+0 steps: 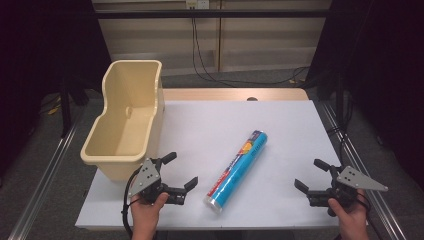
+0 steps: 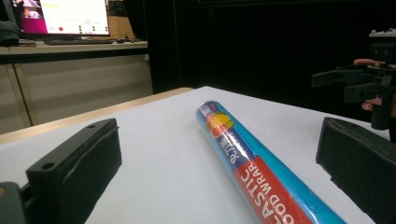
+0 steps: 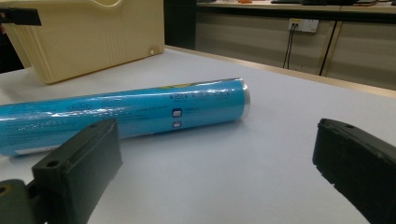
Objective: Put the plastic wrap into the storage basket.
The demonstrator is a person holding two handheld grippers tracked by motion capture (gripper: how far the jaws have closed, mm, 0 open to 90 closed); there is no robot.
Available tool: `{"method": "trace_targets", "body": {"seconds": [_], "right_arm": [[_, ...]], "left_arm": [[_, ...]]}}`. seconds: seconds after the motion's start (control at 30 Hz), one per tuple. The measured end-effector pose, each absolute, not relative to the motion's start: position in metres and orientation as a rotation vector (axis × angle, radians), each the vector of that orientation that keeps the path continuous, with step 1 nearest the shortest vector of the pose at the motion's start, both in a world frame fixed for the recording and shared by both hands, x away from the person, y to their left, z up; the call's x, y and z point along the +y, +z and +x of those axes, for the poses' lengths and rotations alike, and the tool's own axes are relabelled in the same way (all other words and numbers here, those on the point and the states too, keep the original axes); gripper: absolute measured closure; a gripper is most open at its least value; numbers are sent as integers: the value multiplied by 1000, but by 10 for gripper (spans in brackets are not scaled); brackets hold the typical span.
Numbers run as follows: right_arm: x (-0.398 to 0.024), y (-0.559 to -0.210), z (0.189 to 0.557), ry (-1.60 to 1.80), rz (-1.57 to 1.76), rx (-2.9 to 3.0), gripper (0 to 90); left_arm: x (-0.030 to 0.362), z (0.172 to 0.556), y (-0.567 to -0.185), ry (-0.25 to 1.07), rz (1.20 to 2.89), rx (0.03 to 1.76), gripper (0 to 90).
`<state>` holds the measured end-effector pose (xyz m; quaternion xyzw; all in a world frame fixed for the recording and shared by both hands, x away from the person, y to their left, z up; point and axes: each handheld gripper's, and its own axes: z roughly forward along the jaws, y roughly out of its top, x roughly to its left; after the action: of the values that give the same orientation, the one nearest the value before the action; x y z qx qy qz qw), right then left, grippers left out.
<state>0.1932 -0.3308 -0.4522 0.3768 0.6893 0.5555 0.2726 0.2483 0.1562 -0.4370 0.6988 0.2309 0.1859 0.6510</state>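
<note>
Two hands come in at the near edge of the tabletop (image 1: 280,130), each holding a pair of tongs: the left hand (image 1: 148,210) carries the left tongs (image 1: 181,172), and the right hand (image 1: 348,210) carries the right tongs (image 1: 311,175), both near the front edge and well apart from each other. Both pairs stand released, their black jaws spread wide with nothing between them; in the left gripper view and the right gripper view alike the two jaws rise at the far sides of the picture with bare white surface in the gap. Between the two pairs lies a blue roll of plastic wrap (image 1: 239,169), flat on its side and set at a slant, its near end toward the front edge and closer to the left tongs, its far end pointing away and to the right. In the left gripper view the roll (image 2: 252,163) runs from the lower right away toward the middle, showing red and orange print, and the right tongs (image 2: 343,81) hang farther off at the right edge. In the right gripper view the roll (image 3: 126,114) lies crosswise beyond the jaws. A cream plastic tub (image 1: 127,117) stands upright at the far left of the tabletop, behind the left tongs, apart from the roll, and looks empty inside
</note>
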Motion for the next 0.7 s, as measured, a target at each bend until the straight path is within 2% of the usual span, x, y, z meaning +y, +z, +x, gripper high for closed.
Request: {"method": "trace_targets", "body": {"seconds": [0.33, 0.7], "right_arm": [[-330, -453, 192, 1491, 1008, 1864, 10], [-332, -453, 190, 1488, 1018, 1864, 11]], "left_arm": [[139, 256, -433, 402, 1634, 525, 1], [90, 275, -426, 366, 1768, 541, 1]]}}
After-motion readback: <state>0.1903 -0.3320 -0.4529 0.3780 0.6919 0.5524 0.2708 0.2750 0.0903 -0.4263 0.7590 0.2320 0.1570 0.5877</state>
